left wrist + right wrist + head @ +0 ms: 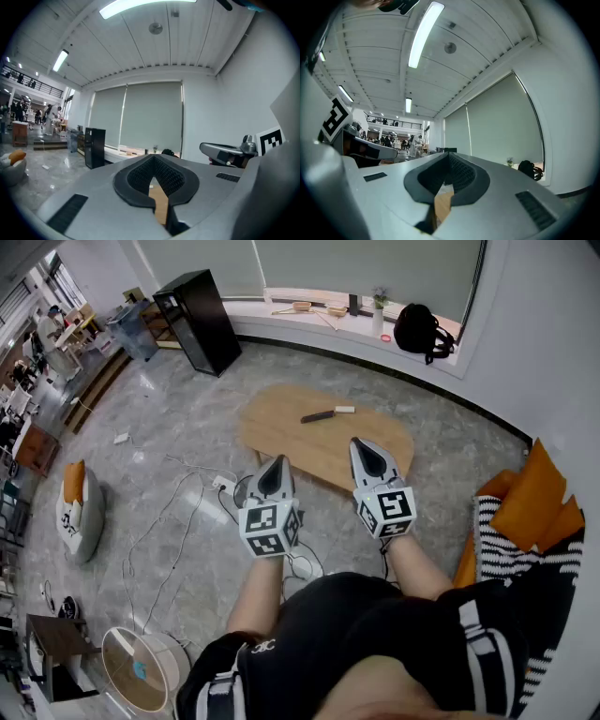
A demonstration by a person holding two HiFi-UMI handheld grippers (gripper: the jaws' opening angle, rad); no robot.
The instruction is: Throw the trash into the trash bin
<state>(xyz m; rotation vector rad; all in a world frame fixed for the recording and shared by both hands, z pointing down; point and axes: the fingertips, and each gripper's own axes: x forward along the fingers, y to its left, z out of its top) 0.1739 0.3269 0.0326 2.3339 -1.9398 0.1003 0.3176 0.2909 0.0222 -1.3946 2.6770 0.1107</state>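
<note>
On the low wooden table [281, 423] lies a slim dark object with a white end [328, 413]. My left gripper [275, 461] hangs shut and empty above the floor, just short of the table's near edge. My right gripper [362, 442] is shut too, over the table's near edge, with nothing in it. In the left gripper view the jaws [153, 157] meet at the tips, and table wood shows below them. The right gripper view shows the same closed jaws [449, 154]. A grey bin-like container [131, 329] stands far back left.
A black cabinet [199, 320] stands by the window ledge, which bears a black backpack [424, 331]. Cables and a power strip [223, 483] run over the floor. A white fan [141, 667] and a beanbag [82, 510] sit at left, a striped sofa with orange cushions [534, 493] at right.
</note>
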